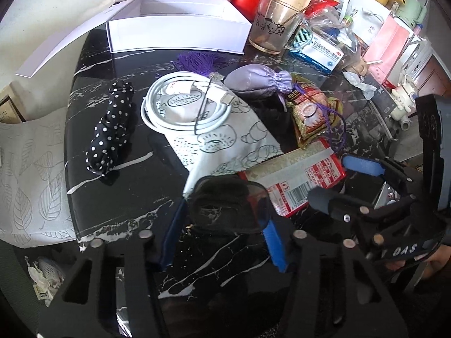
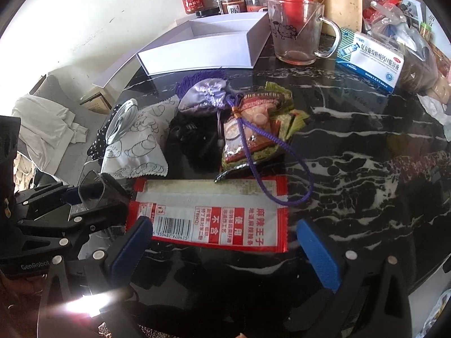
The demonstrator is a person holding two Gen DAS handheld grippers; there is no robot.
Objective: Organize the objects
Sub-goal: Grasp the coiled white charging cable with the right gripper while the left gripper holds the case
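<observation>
Gripping dark lens (image 1: pixel 228 205), left claw (image 1: pixel 222 225); right claw (image 2: pixel 225 250) wide, straddling red packet (image 2: pixel 208 214).

The right gripper (image 2: pixel 225 249) is hovering wide open over a red-and-white snack packet (image 2: pixel 208 214). The packet is lying flat on the black marble table (image 2: pixel 366 146).

On the worktop (image 1: pixel 118 197), an open box (image 1: pixel 180 28) sits at the back, with a glass mug (image 1: pixel 272 25) to its right. A coiled cable (image 1: pixel 186 104) lies on a printed cloth (image 1: pixel 225 140), a drawstring pouch (image 1: pixel 256 81) just behind. A snack packet (image 2: pixel 214 214) lies nearest, apparently between the right gripper's fingers (image 2: pixel 318 253).
</observation>
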